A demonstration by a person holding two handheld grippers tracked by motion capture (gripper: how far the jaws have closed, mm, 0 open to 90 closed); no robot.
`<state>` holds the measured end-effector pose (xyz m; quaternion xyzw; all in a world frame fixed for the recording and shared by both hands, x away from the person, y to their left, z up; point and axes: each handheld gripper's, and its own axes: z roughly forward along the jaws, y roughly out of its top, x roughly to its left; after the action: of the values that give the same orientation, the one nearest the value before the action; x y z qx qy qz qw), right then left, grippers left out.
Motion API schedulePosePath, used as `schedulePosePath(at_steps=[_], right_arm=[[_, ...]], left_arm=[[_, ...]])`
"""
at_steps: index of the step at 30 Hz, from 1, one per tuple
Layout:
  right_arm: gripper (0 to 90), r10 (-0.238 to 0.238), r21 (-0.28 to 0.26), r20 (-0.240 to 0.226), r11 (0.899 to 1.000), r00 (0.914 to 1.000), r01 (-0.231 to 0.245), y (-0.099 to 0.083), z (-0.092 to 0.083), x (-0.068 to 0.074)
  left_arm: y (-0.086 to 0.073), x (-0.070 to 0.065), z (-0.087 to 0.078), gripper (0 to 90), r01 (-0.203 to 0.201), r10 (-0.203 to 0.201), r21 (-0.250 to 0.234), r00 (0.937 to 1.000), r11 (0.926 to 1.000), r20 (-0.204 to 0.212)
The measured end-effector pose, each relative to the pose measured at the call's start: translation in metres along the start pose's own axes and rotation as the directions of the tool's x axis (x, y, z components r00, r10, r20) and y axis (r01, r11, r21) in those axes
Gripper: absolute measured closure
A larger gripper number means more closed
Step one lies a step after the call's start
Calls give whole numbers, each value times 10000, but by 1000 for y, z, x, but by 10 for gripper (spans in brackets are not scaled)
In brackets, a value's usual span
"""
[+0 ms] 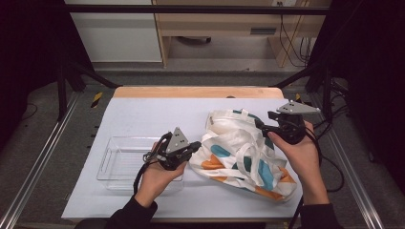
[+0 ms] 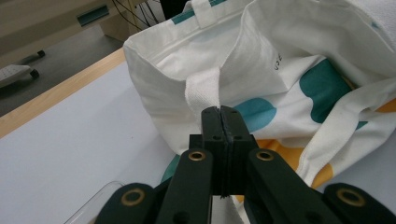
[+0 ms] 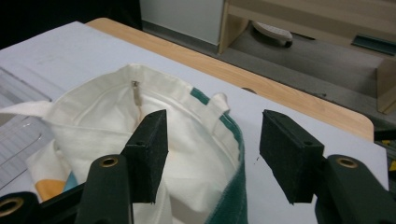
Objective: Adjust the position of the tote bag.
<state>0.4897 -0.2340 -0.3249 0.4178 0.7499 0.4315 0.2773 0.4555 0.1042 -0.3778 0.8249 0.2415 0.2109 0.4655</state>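
A white tote bag (image 1: 224,138) with teal and orange patches lies on the white table top, its mouth toward the far side. My left gripper (image 1: 195,147) reaches the bag's left edge. In the left gripper view the left gripper (image 2: 222,112) has its jaws shut on a white strap (image 2: 202,88) at the rim of the bag (image 2: 303,56). My right gripper (image 1: 261,125) is at the bag's right rim. In the right gripper view the right gripper (image 3: 212,135) is open, with the teal-edged rim (image 3: 233,140) of the bag (image 3: 107,112) between the pads, untouched by either.
A clear plastic bin (image 1: 119,160) stands left of the bag, by the left hand. The white mat (image 1: 143,114) ends at a wooden table edge (image 1: 191,92) at the far side. Black frame posts stand at both sides.
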Motion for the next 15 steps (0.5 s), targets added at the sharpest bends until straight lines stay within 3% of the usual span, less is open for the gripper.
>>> schedulePosePath(at_steps=[6, 10, 13, 15], right_arm=[[415, 411, 532, 58, 9977, 9991, -414, -15, 13, -4], [415, 401, 1152, 87, 9925, 9992, -409, -24, 25, -5], [438, 417, 1577, 172, 9865, 9990, -439, -30, 29, -5], [516, 374, 1630, 199, 9858, 9991, -402, -33, 30, -4]], left_arm=[[-2, 0, -3, 895, -16, 16, 31, 10000, 10000, 50], [-5, -2, -4, 895, -33, 32, 137, 9999, 9999, 113], [-7, -4, -6, 895, -60, 57, 219, 9999, 9997, 148], [-8, -5, -8, 895, -74, 71, 247, 9999, 9997, 153]])
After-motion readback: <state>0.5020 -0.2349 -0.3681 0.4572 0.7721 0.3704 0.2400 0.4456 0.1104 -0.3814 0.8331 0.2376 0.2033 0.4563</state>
